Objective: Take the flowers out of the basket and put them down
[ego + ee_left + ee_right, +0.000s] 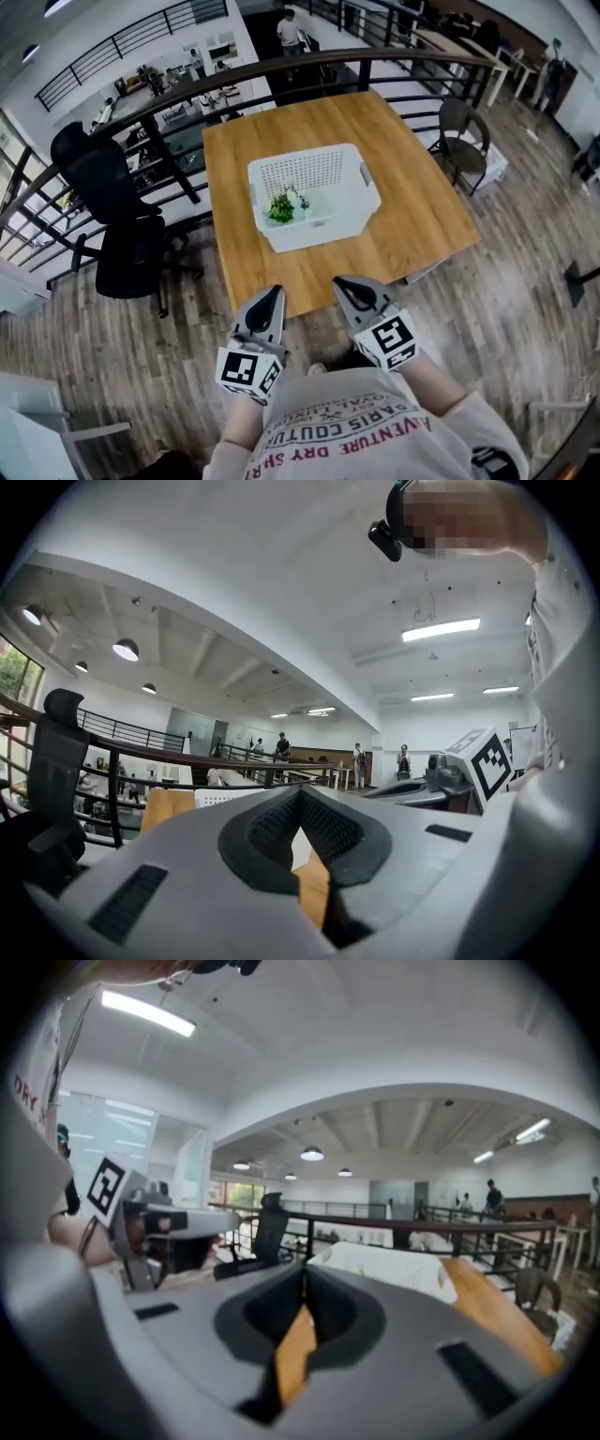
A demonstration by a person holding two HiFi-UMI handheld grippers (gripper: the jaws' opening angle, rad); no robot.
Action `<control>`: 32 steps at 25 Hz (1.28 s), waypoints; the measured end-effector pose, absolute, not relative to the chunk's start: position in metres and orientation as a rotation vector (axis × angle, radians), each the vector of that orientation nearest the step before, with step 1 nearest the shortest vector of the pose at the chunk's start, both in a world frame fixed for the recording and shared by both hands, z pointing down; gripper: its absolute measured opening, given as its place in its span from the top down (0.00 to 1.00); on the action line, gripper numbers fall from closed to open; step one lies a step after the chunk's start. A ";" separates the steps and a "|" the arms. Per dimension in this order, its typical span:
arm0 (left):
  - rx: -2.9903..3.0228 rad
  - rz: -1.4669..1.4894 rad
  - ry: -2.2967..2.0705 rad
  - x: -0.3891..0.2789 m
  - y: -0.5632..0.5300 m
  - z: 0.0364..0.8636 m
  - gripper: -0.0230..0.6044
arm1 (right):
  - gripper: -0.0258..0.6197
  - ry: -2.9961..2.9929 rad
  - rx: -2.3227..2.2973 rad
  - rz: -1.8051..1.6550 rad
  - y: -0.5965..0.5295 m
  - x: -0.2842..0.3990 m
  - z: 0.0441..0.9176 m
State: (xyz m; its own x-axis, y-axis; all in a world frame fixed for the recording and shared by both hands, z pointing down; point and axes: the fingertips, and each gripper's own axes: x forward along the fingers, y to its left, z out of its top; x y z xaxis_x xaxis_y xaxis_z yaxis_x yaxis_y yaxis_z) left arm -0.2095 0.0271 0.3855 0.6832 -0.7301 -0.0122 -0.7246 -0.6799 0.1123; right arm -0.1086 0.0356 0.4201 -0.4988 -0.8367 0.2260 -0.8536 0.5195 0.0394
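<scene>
L gripper (272,292) & R gripper (349,284): both clenched tip-to-tip, nothing between the jaws, only tabletop visible thru the gap behind the tips. Held side by side just short of the wooden table (412,216), at its near edge. White perforated basket (323,230) sits mid-table, well apart from both. Flowers (286,206) lie inside it, near-left corner, green leaves w/ pale blooms. Black office chair (117,206) left of table.
</scene>
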 end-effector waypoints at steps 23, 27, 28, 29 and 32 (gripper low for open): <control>2.478 -0.043 -1.674 -0.147 -0.184 0.399 0.94 | 0.91 -2.637 0.840 0.175 -0.205 -0.020 0.436; 2.483 -0.023 -1.628 -0.153 -0.203 0.411 0.94 | 0.91 -2.594 0.776 0.171 -0.223 -0.029 0.447; 2.486 -0.025 -1.617 -0.157 -0.207 0.414 0.94 | 0.91 -2.581 0.743 0.174 -0.225 -0.035 0.452; 2.488 -0.024 -1.604 -0.160 -0.211 0.417 0.94 | 0.91 -2.564 0.697 0.185 -0.226 -0.041 0.460; 2.501 0.011 -1.567 -0.172 -0.220 0.427 0.94 | 0.91 -2.510 0.566 0.227 -0.233 -0.058 0.487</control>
State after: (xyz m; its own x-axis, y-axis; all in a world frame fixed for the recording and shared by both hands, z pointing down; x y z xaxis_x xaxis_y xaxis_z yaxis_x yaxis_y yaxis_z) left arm -0.1722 -0.2204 0.4267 0.4412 -0.8911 0.1065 -0.8924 -0.4232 0.1566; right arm -0.0577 -0.2328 0.4872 -0.7591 -0.3471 0.5507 -0.4404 0.8968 -0.0418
